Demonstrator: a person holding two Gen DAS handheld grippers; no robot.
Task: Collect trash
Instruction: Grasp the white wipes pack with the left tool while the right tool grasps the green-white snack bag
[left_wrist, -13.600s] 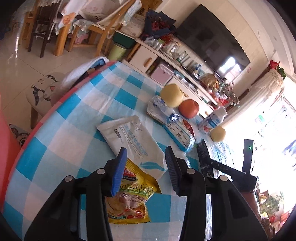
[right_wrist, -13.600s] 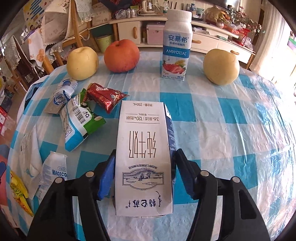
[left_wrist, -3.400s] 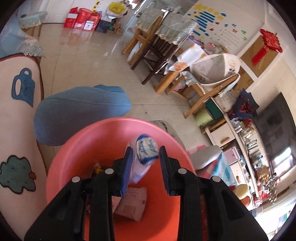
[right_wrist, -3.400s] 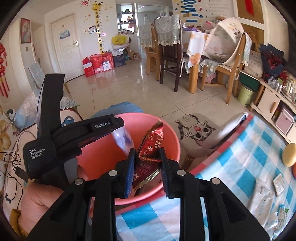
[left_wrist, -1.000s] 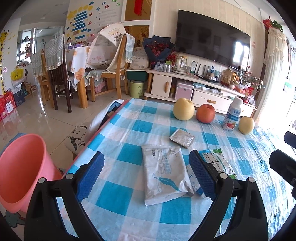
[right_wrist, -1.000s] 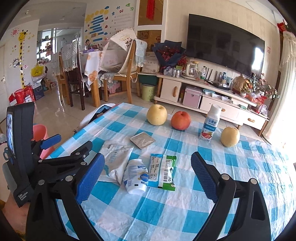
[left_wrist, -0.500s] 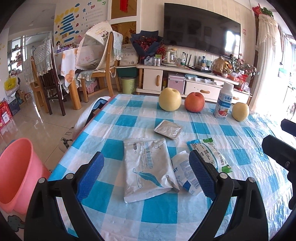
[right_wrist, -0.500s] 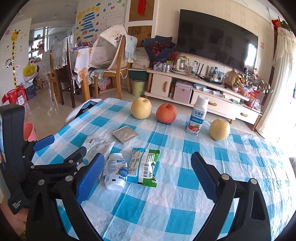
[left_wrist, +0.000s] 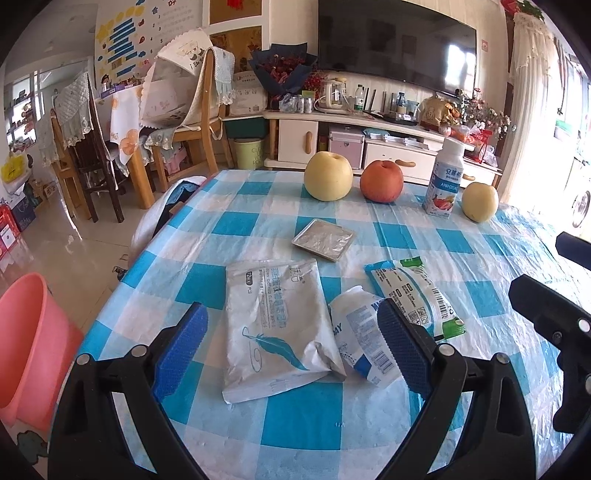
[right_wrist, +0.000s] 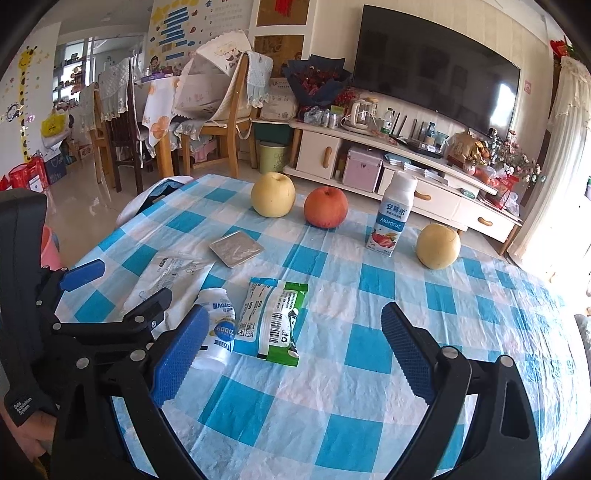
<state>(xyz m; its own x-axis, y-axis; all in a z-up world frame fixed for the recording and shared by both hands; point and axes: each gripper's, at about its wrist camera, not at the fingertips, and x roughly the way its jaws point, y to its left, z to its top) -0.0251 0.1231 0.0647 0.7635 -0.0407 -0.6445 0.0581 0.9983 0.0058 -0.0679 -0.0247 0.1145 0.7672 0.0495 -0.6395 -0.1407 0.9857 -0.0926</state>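
Trash lies on the blue-checked table (left_wrist: 332, 424): a white wipes packet (left_wrist: 275, 325), a white-and-blue pouch (left_wrist: 364, 347), a green-and-blue wrapper (left_wrist: 417, 299) and a silver foil packet (left_wrist: 323, 240). My left gripper (left_wrist: 291, 314) hangs open just above the wipes packet, holding nothing. My right gripper (right_wrist: 295, 315) is open and empty over the wrapper (right_wrist: 271, 314) and the pouch (right_wrist: 218, 325). The left gripper (right_wrist: 122, 286) shows at the left of the right wrist view. A pink bucket (left_wrist: 29, 339) stands on the floor to the left of the table.
At the table's far edge stand a yellow pear (right_wrist: 273, 194), a red apple (right_wrist: 325, 206), a yoghurt bottle (right_wrist: 393, 218) and another pear (right_wrist: 438, 240). A stool (left_wrist: 162, 206) sits by the table's left edge. Chairs and a TV cabinet are behind.
Both grippers have moved forward and lower over the table, so the trash looks larger and nearer. Both stay open and empty. The trash itself has not moved.
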